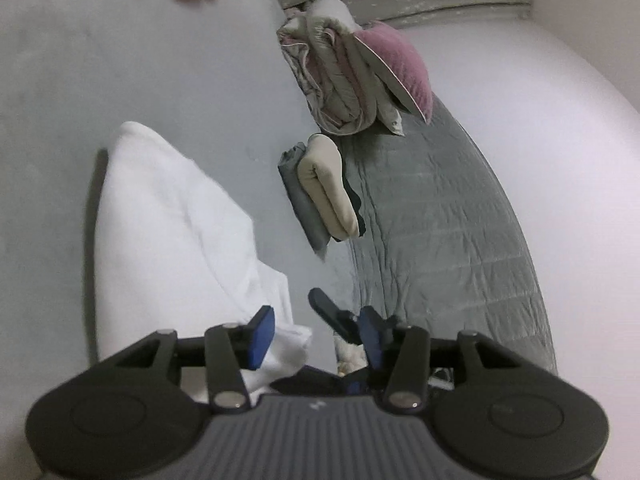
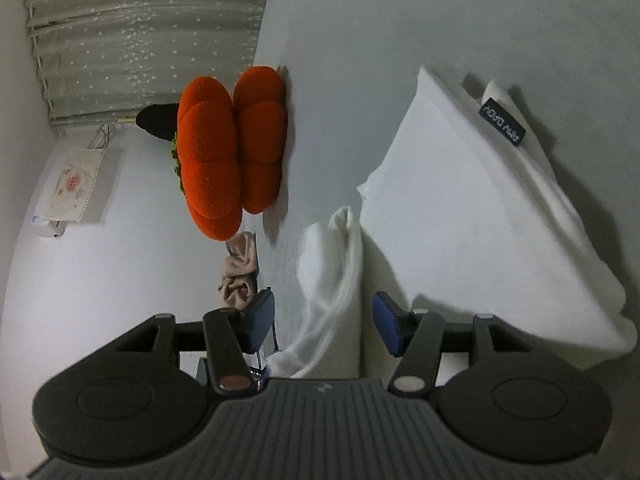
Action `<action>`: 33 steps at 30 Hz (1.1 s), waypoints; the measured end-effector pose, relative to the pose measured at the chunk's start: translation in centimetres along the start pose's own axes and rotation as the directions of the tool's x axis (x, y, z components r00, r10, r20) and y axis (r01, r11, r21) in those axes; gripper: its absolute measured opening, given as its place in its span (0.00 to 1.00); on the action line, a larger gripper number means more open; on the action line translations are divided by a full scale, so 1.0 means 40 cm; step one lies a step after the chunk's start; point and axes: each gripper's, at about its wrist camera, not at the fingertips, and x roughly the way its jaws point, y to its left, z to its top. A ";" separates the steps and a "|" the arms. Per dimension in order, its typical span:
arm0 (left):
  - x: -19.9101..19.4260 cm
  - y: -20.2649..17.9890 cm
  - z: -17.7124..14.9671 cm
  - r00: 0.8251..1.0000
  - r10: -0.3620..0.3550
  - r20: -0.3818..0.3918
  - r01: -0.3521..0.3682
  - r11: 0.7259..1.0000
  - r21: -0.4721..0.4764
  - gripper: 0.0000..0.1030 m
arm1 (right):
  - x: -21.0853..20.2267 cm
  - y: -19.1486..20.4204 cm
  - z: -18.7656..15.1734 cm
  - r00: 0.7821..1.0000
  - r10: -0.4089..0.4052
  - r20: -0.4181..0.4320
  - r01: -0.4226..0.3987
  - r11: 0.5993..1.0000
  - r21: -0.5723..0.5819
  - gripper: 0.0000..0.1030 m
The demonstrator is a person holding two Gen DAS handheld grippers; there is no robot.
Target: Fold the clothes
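White garment (image 2: 480,216) lies folded; both grippers' fingers (image 1: 262,334) parted, holding nothing.

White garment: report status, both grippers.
Left gripper open, right gripper open. White garment folded on bed, a loose flap between right's pads. Nothing in the way.

Pale bed sheet (image 1: 168,60) carries a folded white garment (image 1: 168,216), a small folded stack (image 1: 324,188), a bundled quilt (image 1: 340,76), an orange pumpkin cushion (image 2: 228,152).
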 end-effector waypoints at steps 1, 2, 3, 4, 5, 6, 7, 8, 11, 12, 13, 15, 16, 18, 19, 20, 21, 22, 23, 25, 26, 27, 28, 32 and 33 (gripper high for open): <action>-0.005 0.003 0.001 1.000 0.010 0.004 -0.010 1.000 0.015 0.46 | 0.000 0.004 0.000 1.000 -0.005 -0.002 0.005 1.000 -0.009 0.57; -0.010 0.007 0.003 1.000 0.021 0.010 -0.021 0.999 0.030 0.46 | 0.002 0.008 -0.002 1.000 -0.013 -0.003 0.013 1.000 -0.021 0.57; -0.017 0.010 0.007 0.999 0.034 0.022 -0.035 0.998 0.048 0.46 | 0.007 0.012 -0.004 1.000 -0.021 -0.005 0.020 0.999 -0.034 0.57; -0.026 0.014 0.012 0.998 0.049 0.042 -0.052 0.996 0.066 0.46 | 0.012 0.016 -0.005 1.000 -0.029 -0.006 0.028 0.998 -0.048 0.57; -0.034 0.023 0.018 0.997 0.059 0.057 -0.063 0.995 0.078 0.45 | 0.021 0.020 -0.005 0.999 -0.037 -0.009 0.036 0.997 -0.062 0.57; -0.041 0.032 0.024 0.995 0.066 0.069 -0.072 0.994 0.088 0.45 | 0.034 0.025 -0.003 0.999 -0.045 -0.011 0.044 0.996 -0.075 0.57; -0.048 0.041 0.031 0.994 0.073 0.081 -0.080 0.992 0.097 0.43 | 0.044 0.030 -0.002 0.999 -0.053 -0.014 0.051 0.995 -0.089 0.57; -0.055 0.050 0.037 0.993 0.079 0.092 -0.089 0.990 0.106 0.39 | 0.051 0.035 0.001 0.998 -0.059 -0.014 0.057 0.993 -0.107 0.58; -0.062 0.085 0.048 0.988 0.091 0.124 -0.100 0.993 0.066 0.35 | 0.076 0.048 0.005 0.997 -0.071 -0.007 0.069 0.985 -0.161 0.58; -0.061 0.091 0.051 0.987 0.092 0.131 -0.100 0.994 0.055 0.35 | 0.086 0.051 0.004 0.997 -0.073 -0.007 0.070 0.981 -0.179 0.58; -0.057 0.091 0.054 0.986 0.091 0.138 -0.099 0.993 0.056 0.35 | 0.098 0.054 0.002 0.997 -0.076 -0.006 0.073 0.978 -0.197 0.58; -0.049 0.085 0.051 0.985 0.098 0.142 -0.110 0.991 0.080 0.35 | 0.121 0.063 -0.011 0.996 -0.091 0.001 0.088 0.964 -0.251 0.57; -0.048 0.083 0.047 0.984 0.101 0.147 -0.116 0.989 0.097 0.35 | 0.129 0.069 -0.021 0.995 -0.102 0.011 0.101 0.953 -0.285 0.55; -0.050 0.082 0.040 0.981 0.115 0.157 -0.133 0.985 0.111 0.35 | 0.141 0.080 -0.042 0.992 -0.122 0.034 0.127 0.929 -0.349 0.39; -0.052 0.080 0.038 0.980 0.120 0.160 -0.139 0.983 0.116 0.36 | 0.142 0.084 -0.052 0.991 -0.128 0.049 0.137 0.916 -0.377 0.36; -0.054 0.074 0.036 0.978 0.123 0.167 -0.144 0.982 0.123 0.36 | 0.144 0.089 -0.062 0.989 -0.134 0.064 0.148 0.902 -0.405 0.30; -0.059 0.067 0.033 0.977 0.125 0.175 -0.149 0.980 0.135 0.36 | 0.142 0.094 -0.070 0.988 -0.134 0.078 0.155 0.890 -0.428 0.25; -0.063 0.060 0.030 0.975 0.127 0.183 -0.155 0.977 0.149 0.36 | 0.137 0.100 -0.076 0.987 -0.129 0.091 0.157 0.880 -0.448 0.23; -0.067 0.052 0.027 0.973 0.126 0.193 -0.160 0.973 0.168 0.36 | 0.130 0.107 -0.082 0.987 -0.122 0.105 0.158 0.870 -0.466 0.21; -0.075 0.035 0.019 0.969 0.123 0.215 -0.168 0.964 0.207 0.36 | 0.110 0.125 -0.093 0.985 -0.104 0.134 0.158 0.849 -0.504 0.20; -0.075 0.027 0.016 0.967 0.121 0.223 -0.172 0.959 0.226 0.36 | 0.099 0.135 -0.099 0.984 -0.095 0.149 0.160 0.837 -0.523 0.20; -0.072 0.019 0.013 0.966 0.119 0.229 -0.175 0.954 0.243 0.36 | 0.086 0.142 -0.103 0.983 -0.086 0.162 0.161 0.826 -0.540 0.20; -0.070 0.011 0.010 0.965 0.117 0.235 -0.179 0.949 0.261 0.36 | 0.072 0.149 -0.105 0.982 -0.076 0.175 0.162 0.815 -0.556 0.20; -0.044 -0.012 -0.006 0.969 0.111 0.222 -0.180 0.930 0.321 0.36 | 0.026 0.162 -0.098 0.974 -0.046 0.220 0.170 0.792 -0.586 0.20; -0.035 -0.017 -0.010 0.971 0.109 0.213 -0.177 0.926 0.333 0.36 | 0.015 0.163 -0.094 0.972 -0.042 0.230 0.173 0.789 -0.589 0.20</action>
